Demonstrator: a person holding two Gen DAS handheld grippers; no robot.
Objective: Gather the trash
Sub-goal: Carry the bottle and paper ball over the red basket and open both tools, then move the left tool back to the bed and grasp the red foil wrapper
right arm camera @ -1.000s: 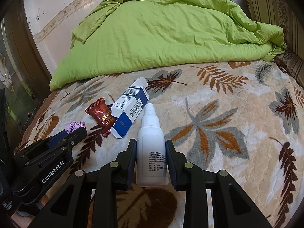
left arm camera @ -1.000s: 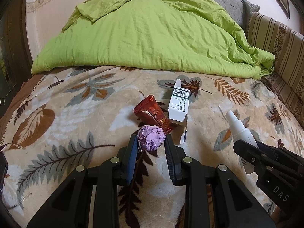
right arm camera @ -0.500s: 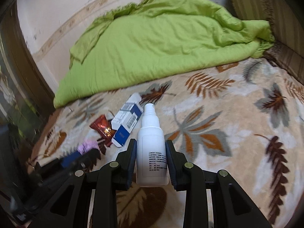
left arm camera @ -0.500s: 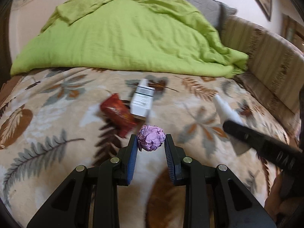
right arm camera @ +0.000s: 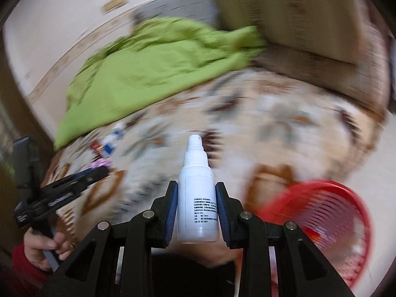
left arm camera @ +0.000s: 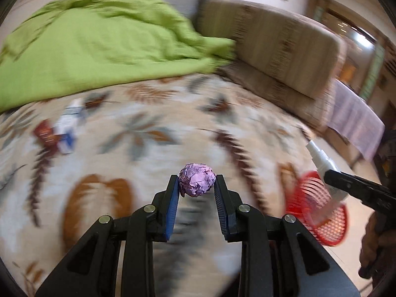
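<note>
My left gripper (left arm camera: 196,185) was clenched on the purple paper ball (left arm camera: 197,179), over the blanket (left arm camera: 158,148) left of the red basket (left arm camera: 329,225). My right gripper (right arm camera: 196,198) gripped the white bottle (right arm camera: 198,198), just left of that basket (right arm camera: 329,212).

Two grippers are counted: the left gripper (left arm camera: 196,183) and the right gripper (right arm camera: 198,193). One crumpled purple paper ball (left arm camera: 197,179) and one white spray bottle (right arm camera: 198,198) are counted, one to each gripper. On the leaf-patterned blanket (left arm camera: 148,148), toward its left edge, one red wrapper (left arm camera: 44,133) and one white-and-blue carton (left arm camera: 68,126) are counted. One green quilt (left arm camera: 99,49) is counted at the far edge, and one red mesh basket (right arm camera: 329,225) beyond the near right corner.
</note>
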